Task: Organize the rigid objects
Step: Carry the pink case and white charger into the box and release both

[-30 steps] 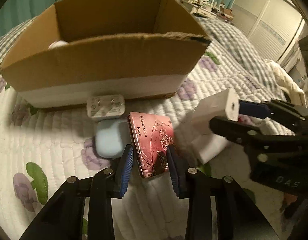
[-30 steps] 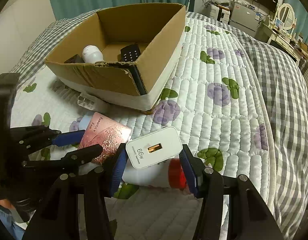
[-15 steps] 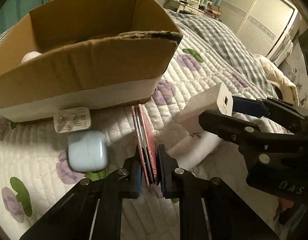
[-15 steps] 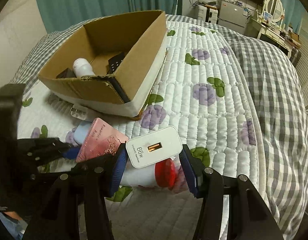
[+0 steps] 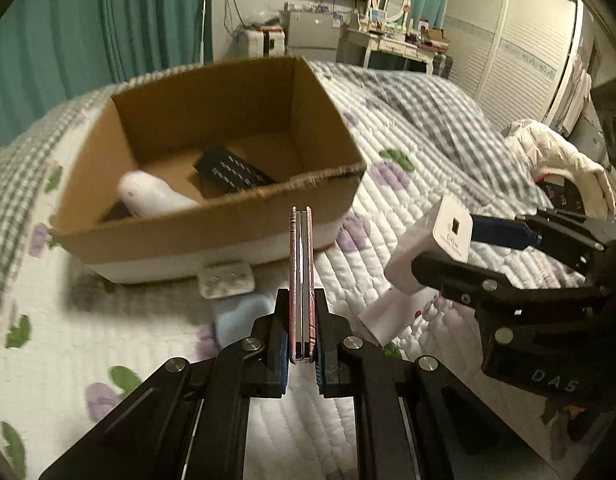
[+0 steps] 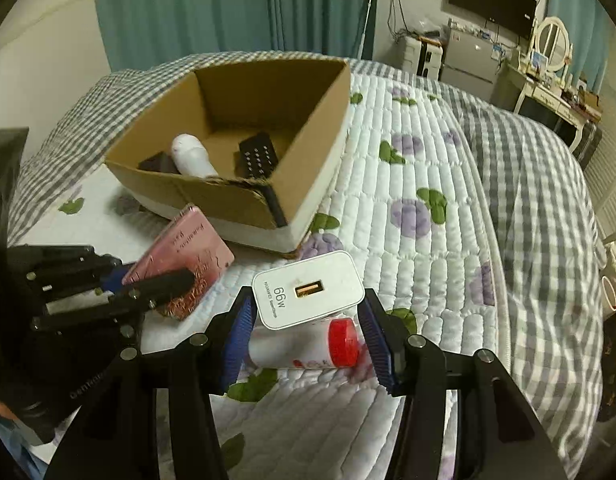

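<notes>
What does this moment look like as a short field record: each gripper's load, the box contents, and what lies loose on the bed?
left gripper: shut on pink tin, held edge-up
right gripper: shut on white charger, 66W face toward the camera
cardboard box: open top, on the quilt
in box: white bottle, black remote, and a dark item partly hidden
loose on bed: small white adapter, pale blue case, red-capped bottle lying on its side
</notes>
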`<control>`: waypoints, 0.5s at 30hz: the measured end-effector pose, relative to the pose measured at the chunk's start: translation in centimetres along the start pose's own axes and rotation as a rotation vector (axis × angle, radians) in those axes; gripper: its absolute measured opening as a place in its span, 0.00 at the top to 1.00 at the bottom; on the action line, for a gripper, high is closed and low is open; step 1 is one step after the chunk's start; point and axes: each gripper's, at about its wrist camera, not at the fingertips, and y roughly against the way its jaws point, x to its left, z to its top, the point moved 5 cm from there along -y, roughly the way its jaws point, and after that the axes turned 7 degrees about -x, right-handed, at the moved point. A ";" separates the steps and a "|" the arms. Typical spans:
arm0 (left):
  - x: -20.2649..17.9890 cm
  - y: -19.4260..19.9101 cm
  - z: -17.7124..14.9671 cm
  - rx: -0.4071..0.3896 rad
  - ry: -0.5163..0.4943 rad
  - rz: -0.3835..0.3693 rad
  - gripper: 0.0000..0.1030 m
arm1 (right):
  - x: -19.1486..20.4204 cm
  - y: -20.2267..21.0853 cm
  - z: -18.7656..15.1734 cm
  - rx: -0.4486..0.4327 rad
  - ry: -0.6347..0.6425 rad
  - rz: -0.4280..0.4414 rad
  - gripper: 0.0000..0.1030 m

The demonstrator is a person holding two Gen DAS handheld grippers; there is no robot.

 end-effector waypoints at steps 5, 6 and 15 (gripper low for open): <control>0.9 3.0 2.0 -0.066 -0.012 0.040 0.90 | 1.1 2.1 1.3 -0.041 0.014 -0.010 0.49; 0.9 3.3 2.4 -0.076 -0.013 0.045 0.90 | 1.3 2.6 1.7 -0.051 0.018 -0.010 0.49; 4.7 6.2 8.4 -0.196 0.005 0.126 0.90 | 3.3 5.8 8.8 -0.186 0.075 -0.013 0.50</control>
